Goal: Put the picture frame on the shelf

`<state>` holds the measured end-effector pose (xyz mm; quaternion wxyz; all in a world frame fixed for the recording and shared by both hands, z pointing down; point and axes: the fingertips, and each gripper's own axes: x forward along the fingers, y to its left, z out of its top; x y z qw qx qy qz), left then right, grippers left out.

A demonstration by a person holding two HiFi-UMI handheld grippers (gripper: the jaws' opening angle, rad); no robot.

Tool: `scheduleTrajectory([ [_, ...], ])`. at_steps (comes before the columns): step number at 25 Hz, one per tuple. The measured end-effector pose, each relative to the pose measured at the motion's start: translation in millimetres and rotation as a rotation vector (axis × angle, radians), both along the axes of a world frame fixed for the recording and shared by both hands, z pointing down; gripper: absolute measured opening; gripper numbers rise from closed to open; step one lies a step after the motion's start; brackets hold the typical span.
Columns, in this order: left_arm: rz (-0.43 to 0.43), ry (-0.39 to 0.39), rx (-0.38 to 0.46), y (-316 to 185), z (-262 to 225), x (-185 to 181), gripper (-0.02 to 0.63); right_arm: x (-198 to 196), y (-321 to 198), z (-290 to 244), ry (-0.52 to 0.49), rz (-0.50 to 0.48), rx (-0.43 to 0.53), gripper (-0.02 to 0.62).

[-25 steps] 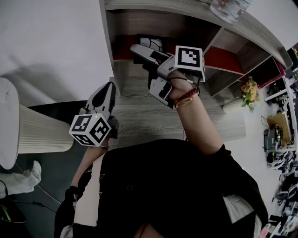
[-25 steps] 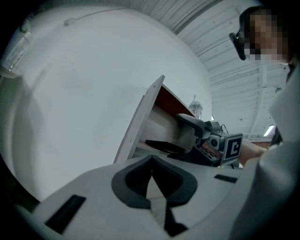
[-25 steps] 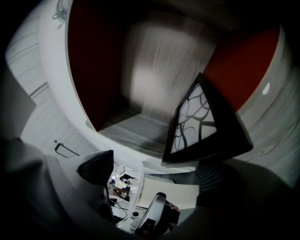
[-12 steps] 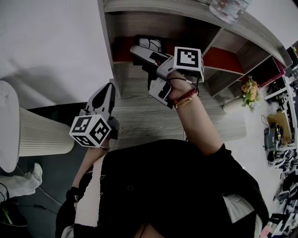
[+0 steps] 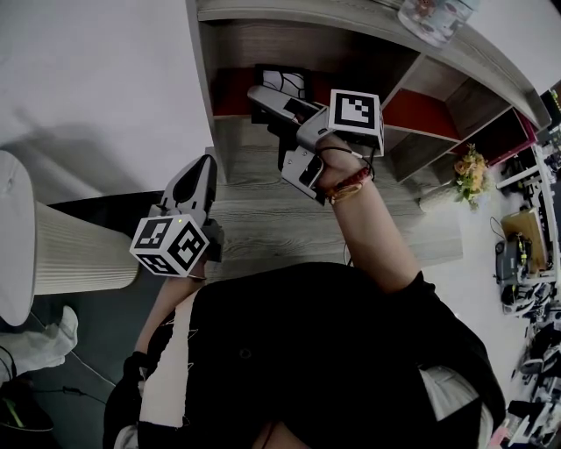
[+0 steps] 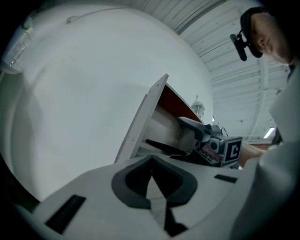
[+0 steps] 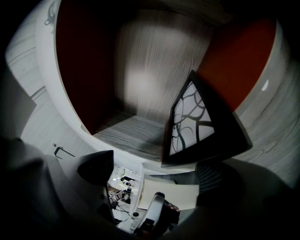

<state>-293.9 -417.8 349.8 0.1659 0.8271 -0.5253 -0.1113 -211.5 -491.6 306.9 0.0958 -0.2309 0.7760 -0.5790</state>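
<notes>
Hardly anything is changing from the earlier frames. The right gripper (image 7: 154, 171) is keeping its reach into the shelf (image 5: 254, 145), and the picture frame (image 7: 199, 119) is showing only slightly more of its left edge in the head view.

The right gripper's jaws are standing wide apart with nothing between the pads, so this claw is released. The picture frame, dark-rimmed with looping black lines on white, is standing inside the shelf's left cubby, in front of the red back panel (image 5: 230, 92). It is tilting, with its long axis running roughly upright. From the claw it is lying ahead and to the right, with its lower edge just beside the right jaw's pad. Whether the two are touching cannot be made out.

The left gripper (image 5: 206, 167) is clenched on nothing. It is hanging near and to the left, outside the shelf's side wall and well apart from the frame, so the right hand is far nearer.

Placing looks all but finished. The coming move is probably a straight pull back toward the near side, and the right jaw needs to stay clear of that lower edge so the frame is not tipped.

No brand or word is readable. Each gripper is carrying a marker cube (image 5: 357, 110) with black-and-white square patterns. A clear jar (image 5: 429, 16) is sitting on top of the shelf, and any print on it is too blurred to read.
</notes>
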Motion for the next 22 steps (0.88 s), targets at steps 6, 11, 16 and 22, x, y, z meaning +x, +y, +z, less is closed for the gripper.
scheduleTrajectory([
  [6,0.000,0.000,-0.001,0,0,0,0.012,0,0,3,-0.004,-0.001,-0.013,0.531],
  [11,-0.001,-0.001,-0.006,-1,1,1,0.011,1,-2,7,0.015,-0.008,-0.004,0.531],
  [16,-0.007,0.003,-0.008,0,-1,0,0.012,2,-2,9,0.029,-0.007,-0.006,0.531],
  [22,-0.010,-0.001,-0.006,0,-2,0,0.011,2,-2,13,0.033,-0.013,-0.007,0.531],
])
